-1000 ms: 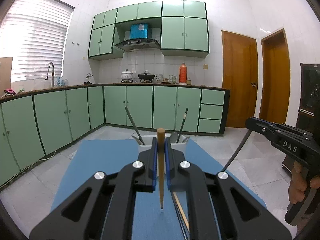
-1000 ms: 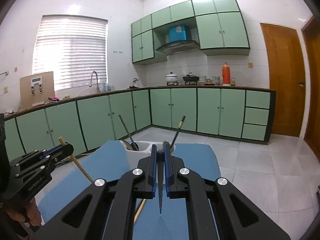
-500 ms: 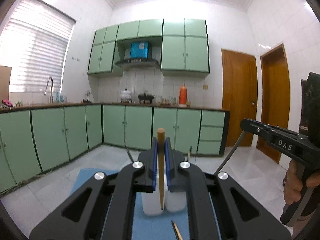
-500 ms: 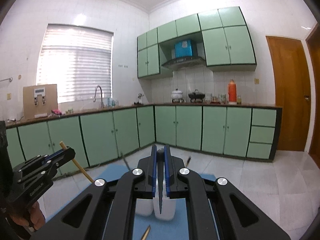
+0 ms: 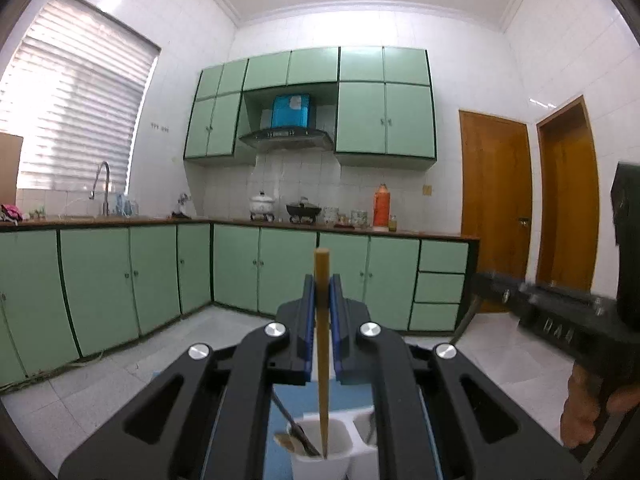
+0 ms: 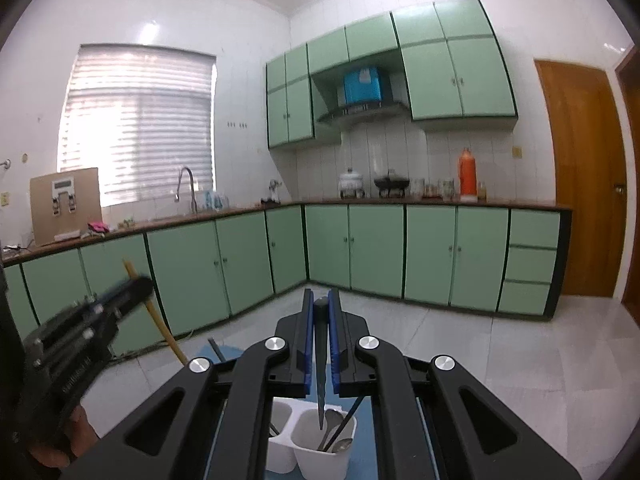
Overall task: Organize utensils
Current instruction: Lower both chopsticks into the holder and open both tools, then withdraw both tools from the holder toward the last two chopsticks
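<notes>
My left gripper (image 5: 322, 292) is shut on a wooden chopstick (image 5: 322, 344) that hangs upright, its tip over the left cup of the white two-cup holder (image 5: 316, 462). A dark utensil leans in that cup. My right gripper (image 6: 321, 304) is shut on a black chopstick (image 6: 321, 364), whose point hangs over the right cup of the holder (image 6: 320, 460), where spoons (image 6: 332, 426) stand. Each gripper shows blurred in the other's view: the right gripper (image 5: 560, 320) at the right, the left gripper (image 6: 80, 340) at the left with the wooden chopstick (image 6: 160, 320).
The holder stands on a blue mat (image 5: 288, 400) on a table, mostly hidden by the gripper bodies. Beyond lie a tiled floor (image 6: 460, 340), green kitchen cabinets (image 5: 240, 268) and wooden doors (image 5: 496, 208). A person's hand (image 5: 584, 404) grips the right tool.
Both grippers have risen and moved forward over the table. The holder has slid from ahead of the fingertips to just below them. Each still holds its chopstick.
</notes>
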